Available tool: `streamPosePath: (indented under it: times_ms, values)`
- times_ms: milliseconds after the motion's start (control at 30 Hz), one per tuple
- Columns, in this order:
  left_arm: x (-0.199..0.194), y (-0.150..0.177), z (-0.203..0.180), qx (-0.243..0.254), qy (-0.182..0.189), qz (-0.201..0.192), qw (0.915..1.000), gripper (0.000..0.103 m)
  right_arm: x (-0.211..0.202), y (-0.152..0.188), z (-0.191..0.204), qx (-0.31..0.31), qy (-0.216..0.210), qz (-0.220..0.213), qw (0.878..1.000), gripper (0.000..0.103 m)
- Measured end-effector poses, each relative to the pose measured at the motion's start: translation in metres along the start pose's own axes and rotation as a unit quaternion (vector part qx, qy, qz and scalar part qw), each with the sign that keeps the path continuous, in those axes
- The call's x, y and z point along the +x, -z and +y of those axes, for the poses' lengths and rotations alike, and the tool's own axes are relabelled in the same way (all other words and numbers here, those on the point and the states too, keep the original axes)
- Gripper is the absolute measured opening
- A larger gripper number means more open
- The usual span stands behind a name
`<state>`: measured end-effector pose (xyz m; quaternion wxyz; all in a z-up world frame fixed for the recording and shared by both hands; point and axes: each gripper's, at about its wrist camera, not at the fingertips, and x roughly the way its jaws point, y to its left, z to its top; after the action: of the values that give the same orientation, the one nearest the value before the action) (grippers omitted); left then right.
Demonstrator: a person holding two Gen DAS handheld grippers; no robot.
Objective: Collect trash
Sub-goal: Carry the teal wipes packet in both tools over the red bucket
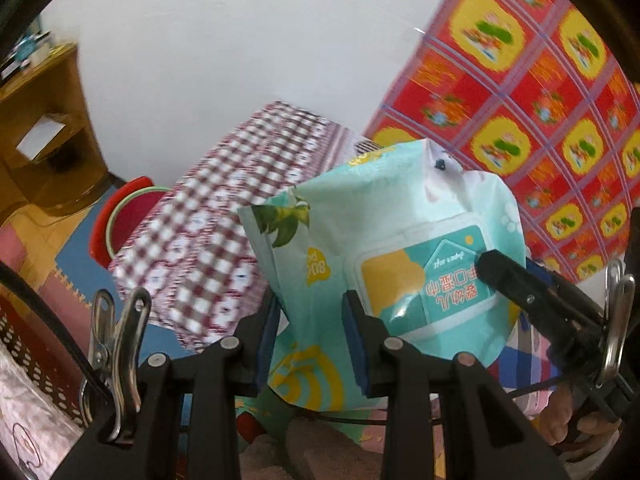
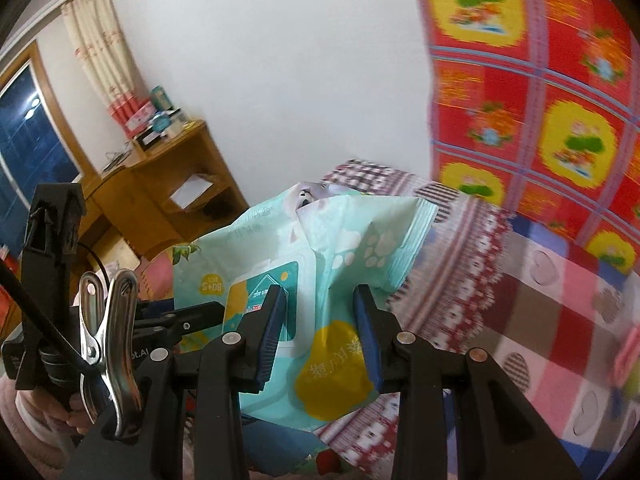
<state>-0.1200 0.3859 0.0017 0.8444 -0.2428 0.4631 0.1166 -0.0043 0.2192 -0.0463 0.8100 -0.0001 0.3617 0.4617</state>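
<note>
Wet-wipe pack [image 1: 384, 248] is up in the air between my 2 tools, over the bed with the checked blanket [image 1: 224, 208].

- Left hand-held gripper [image 1: 310, 344]: clamped on the pack's lower edge, film bunched between the blue pads.
- Right hand-held gripper [image 2: 320, 340]: clamped on the other side, near the flap label; its tip also shows in the left view.

Risks as I judge them:
- The film is slick and looks nearly empty, so a thin pinch could slide out if I swing fast.
- If my hands drift apart, the film stretches or 1 grip tears free.
- Background is blurred and I see no trash bin here; the red basin [image 1: 120, 216] on the floor mat is not clearly one.
</note>
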Motion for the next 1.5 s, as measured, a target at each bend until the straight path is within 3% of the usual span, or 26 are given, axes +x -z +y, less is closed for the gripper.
streamPosePath:
  times_ms: [467,867,1133,1500]
  values:
    - [-0.001,-0.032,0.092,-0.095,-0.051,-0.019,0.9940,0.032,0.091,-0.059,0.054,-0.084,-0.073,0.037,0.993,0.037]
    - [0.013,-0.059,0.166,-0.187,-0.090,-0.034,0.9777,0.031,0.175,-0.099,0.103,-0.167,-0.113,0.086,0.976,0.037]
    - [0.025,-0.083,0.224,-0.208,-0.103,-0.033,0.9721,0.031,0.238,-0.120,0.135,-0.167,-0.117,0.108,0.973,0.037]
    - [0.084,-0.119,0.308,-0.204,-0.096,0.016,0.9741,0.031,0.345,-0.131,0.158,-0.149,-0.087,0.169,0.971,0.037]
